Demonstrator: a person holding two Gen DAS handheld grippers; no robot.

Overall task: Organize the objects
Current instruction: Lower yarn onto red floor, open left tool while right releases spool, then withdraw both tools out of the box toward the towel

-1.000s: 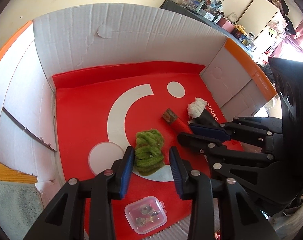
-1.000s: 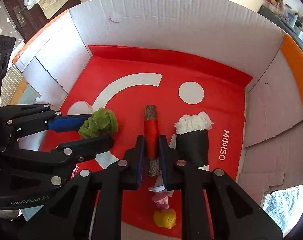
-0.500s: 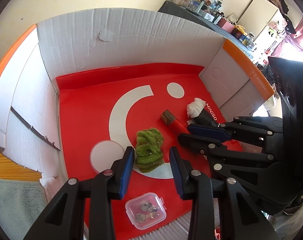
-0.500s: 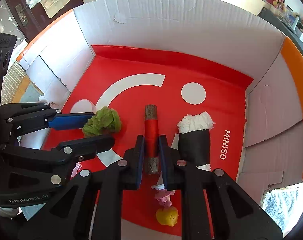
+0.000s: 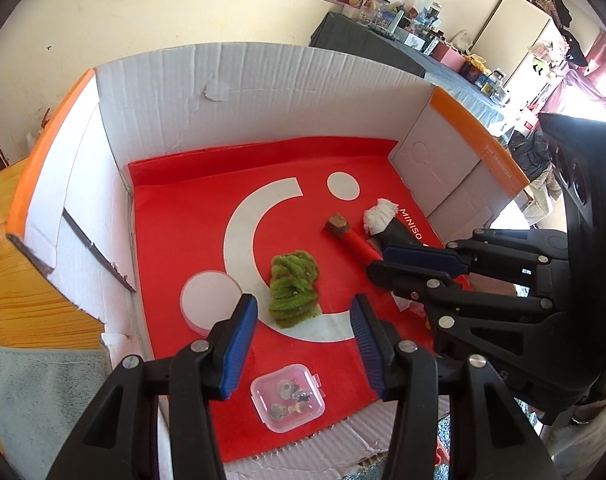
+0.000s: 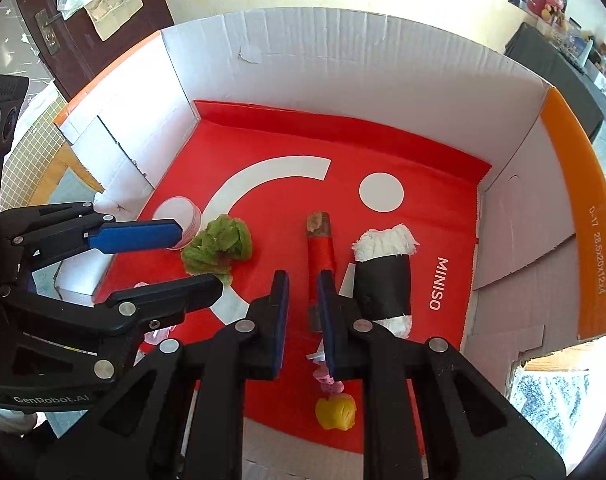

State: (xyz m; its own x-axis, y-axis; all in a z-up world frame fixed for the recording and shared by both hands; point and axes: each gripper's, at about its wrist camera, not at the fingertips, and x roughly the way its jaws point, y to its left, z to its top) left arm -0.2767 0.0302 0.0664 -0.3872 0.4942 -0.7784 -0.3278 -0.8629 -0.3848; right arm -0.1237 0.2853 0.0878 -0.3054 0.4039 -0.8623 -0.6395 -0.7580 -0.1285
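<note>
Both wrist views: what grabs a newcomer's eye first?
The bright red liner with white shapes flooring the cardboard box. On it, the fuzzy green bundle lies just ahead of the left gripper, whose jaws are opening. To its right, the right gripper is shut on the red-wrapped stick.

Both fisheye views look steeply down along their own tongs into 1 open cardboard box (image 5: 263, 92) with a red liner (image 6: 271, 148). The left wrist view sits close above the box's near-left side, facing its far wall, and catches the right tongs (image 5: 417, 266) at its right edge. The right wrist view hangs just as close over the near-right side and catches the left tongs (image 6: 183, 258) at its left. Both share the liner, the green fuzzy bundle (image 5: 295, 284) and the red-wrapped stick (image 6: 321, 256).
</note>
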